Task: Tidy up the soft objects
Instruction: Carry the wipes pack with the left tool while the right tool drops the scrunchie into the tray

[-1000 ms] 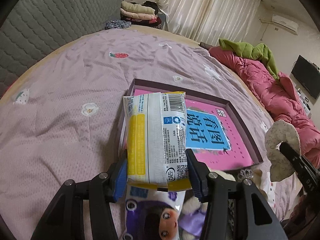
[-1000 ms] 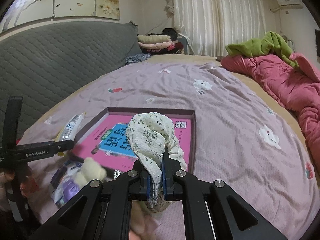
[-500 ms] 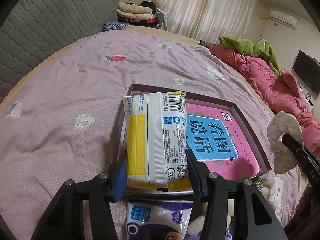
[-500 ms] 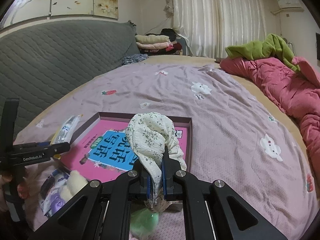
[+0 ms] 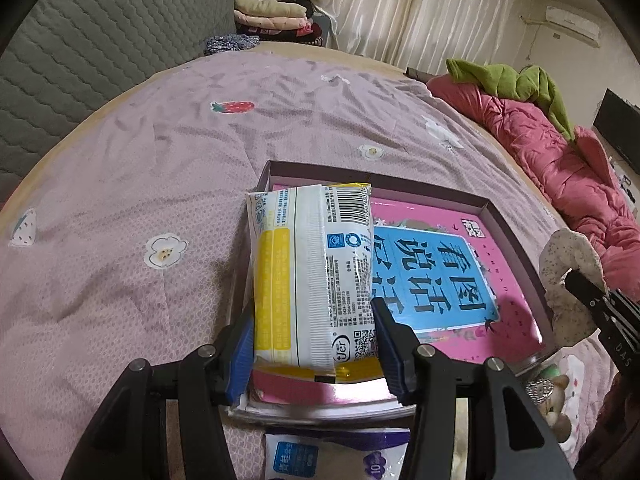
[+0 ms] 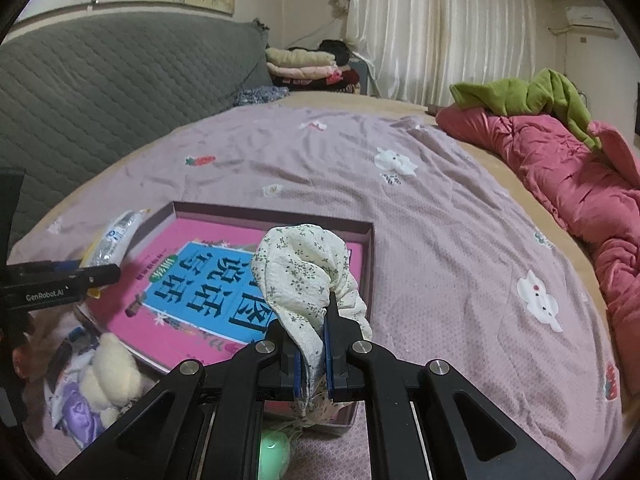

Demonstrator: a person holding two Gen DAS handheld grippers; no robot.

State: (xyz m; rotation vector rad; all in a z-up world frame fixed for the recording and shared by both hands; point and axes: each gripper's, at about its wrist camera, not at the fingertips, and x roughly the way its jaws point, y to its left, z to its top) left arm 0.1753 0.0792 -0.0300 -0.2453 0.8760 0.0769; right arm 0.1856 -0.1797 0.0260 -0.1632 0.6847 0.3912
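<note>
My left gripper [image 5: 316,344] has its jaws clamped on a white-and-yellow plastic tissue pack [image 5: 312,280], held above the near corner of a shallow purple box with a pink printed floor [image 5: 486,210]. My right gripper [image 6: 311,356] pinches a cream floral fabric scrunchie [image 6: 304,276] over the same box, which lies on the lilac bedsheet [image 6: 440,216].
</note>
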